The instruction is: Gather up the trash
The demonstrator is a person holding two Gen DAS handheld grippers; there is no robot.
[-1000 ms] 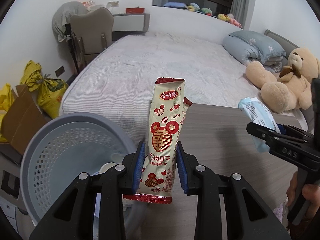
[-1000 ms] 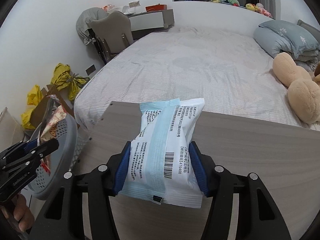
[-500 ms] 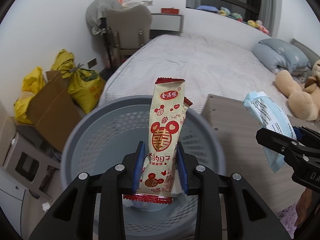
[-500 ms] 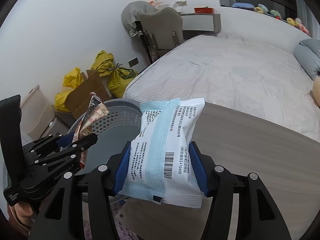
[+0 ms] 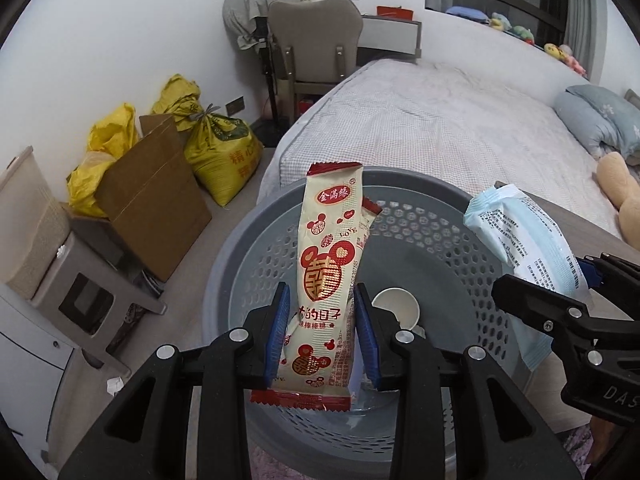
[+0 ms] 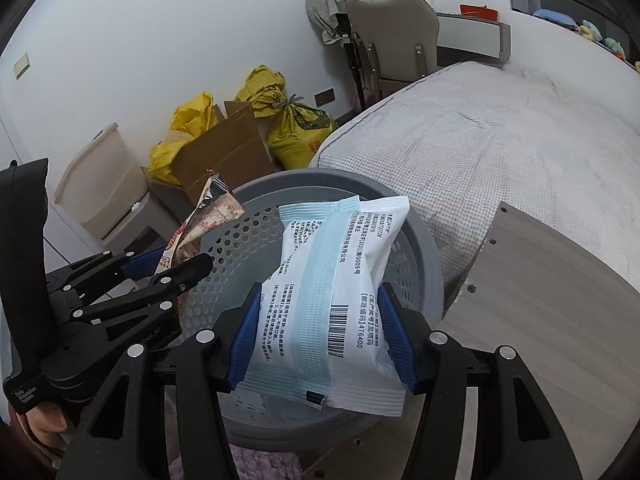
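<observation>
Both grippers hang over the grey perforated trash basket (image 5: 440, 240), each with a wrapper; step in hand is the drop.

Left gripper (image 5: 322, 332): jaws narrow and opening right now, red-and-cream snack wrapper (image 5: 326, 272) between the blue pads, standing upright at frame centre. In the left wrist view the pads look only just at the wrapper's edges, so the grip seems to be letting go. The wrapper's lower end sits over the basket interior, so a straight drop should land inside. Best to finish opening without swinging the hand, since a light wrapper can cling to a pad or flutter toward the near rim.

Right gripper (image 6: 318, 344): about half open, pads clamped on the sides of the pale blue-and-white packet (image 6: 336, 292), barcode facing the camera. The packet fills the centre of the right wrist view, with the basket (image 6: 424, 240) rim behind and below it. It looks to be over the basket's right side, close to the wooden board (image 6: 560, 300); nudging toward the basket centre before release would be safer.

A paper cup (image 5: 396, 312) already lies on the basket floor, just right of the left gripper's right pad in frame.
</observation>
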